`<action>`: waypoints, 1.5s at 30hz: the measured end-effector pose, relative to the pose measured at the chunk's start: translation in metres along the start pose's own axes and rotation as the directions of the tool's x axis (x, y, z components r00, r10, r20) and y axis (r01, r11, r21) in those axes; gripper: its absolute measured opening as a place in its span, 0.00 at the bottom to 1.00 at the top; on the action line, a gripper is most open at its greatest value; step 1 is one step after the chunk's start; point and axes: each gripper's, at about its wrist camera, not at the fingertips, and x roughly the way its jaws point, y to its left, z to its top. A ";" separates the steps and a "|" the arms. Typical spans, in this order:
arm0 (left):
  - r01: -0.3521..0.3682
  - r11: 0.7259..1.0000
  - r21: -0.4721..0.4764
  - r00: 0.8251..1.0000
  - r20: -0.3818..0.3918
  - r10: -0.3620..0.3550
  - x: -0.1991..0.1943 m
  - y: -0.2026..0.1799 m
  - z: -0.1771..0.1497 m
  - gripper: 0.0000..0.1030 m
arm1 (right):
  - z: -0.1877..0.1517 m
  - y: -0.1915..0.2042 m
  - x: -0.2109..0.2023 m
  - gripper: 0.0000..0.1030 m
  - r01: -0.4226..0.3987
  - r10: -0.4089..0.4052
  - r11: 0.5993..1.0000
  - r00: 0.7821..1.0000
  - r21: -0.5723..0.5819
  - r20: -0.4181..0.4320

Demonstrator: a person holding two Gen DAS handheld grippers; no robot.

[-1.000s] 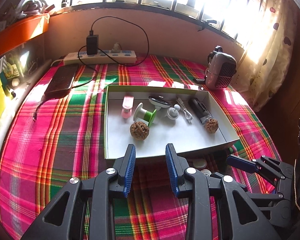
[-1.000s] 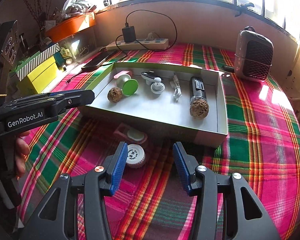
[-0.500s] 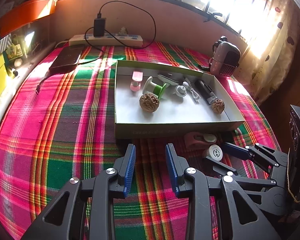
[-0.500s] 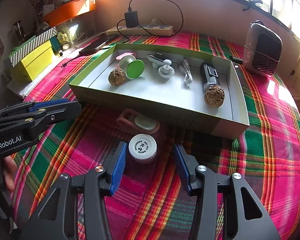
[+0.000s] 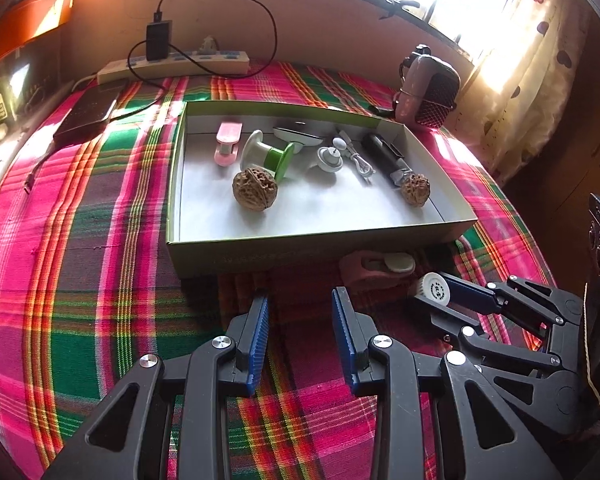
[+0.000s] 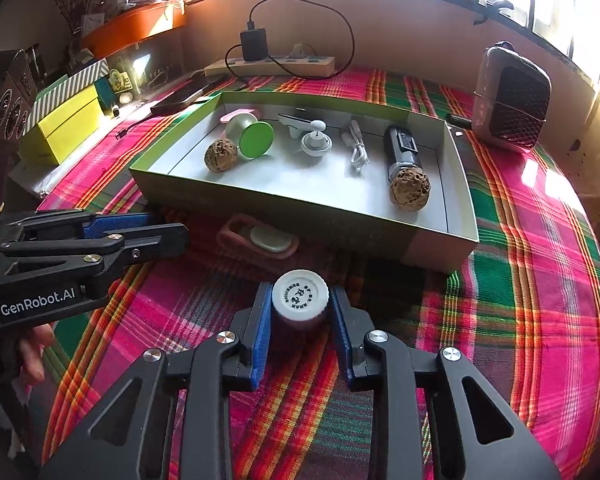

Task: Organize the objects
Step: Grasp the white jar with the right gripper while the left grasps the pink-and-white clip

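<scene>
A shallow green-edged box (image 6: 300, 204) (image 5: 312, 248) on the plaid cloth holds two walnuts (image 6: 410, 191) (image 5: 255, 190), a green spool (image 6: 256, 139), a cable, a black device and small white parts. My right gripper (image 6: 300, 312) stands around a small white-capped bottle (image 6: 300, 294) on the cloth in front of the box, its pads at the bottle's sides. It also shows in the left wrist view (image 5: 431, 290). A pink holder (image 6: 260, 238) lies between bottle and box. My left gripper (image 5: 300, 320) is open and empty, to the left.
A power strip (image 6: 272, 66) with a charger lies at the back wall. A phone (image 5: 88, 116) lies back left, a small heater (image 6: 512, 96) back right. Yellow and striped boxes (image 6: 68, 120) stand at the left edge.
My right gripper has moved forward onto the white-capped bottle and its jaws have narrowed around it. My left gripper has drawn nearer to the box front.
</scene>
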 end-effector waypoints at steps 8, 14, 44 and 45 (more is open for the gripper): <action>0.059 0.995 0.086 0.998 -0.008 -0.059 0.009 -0.020 0.006 0.28 | -0.006 -0.022 -0.012 0.28 0.036 -0.036 0.999 0.999 0.034 0.006; 0.065 0.988 0.141 0.998 -0.007 -0.065 0.012 -0.031 0.008 0.28 | -0.011 -0.035 -0.016 0.28 0.056 -0.056 0.997 0.998 0.060 0.002; 0.048 0.960 0.277 0.999 -0.019 -0.044 0.014 -0.055 0.007 0.29 | -0.019 -0.064 -0.018 0.28 0.059 -0.059 0.993 0.998 0.105 -0.007; 0.039 0.959 0.280 0.999 -0.016 -0.036 0.015 -0.057 0.008 0.29 | -0.019 -0.065 -0.018 0.28 0.057 -0.057 0.993 0.998 0.108 -0.006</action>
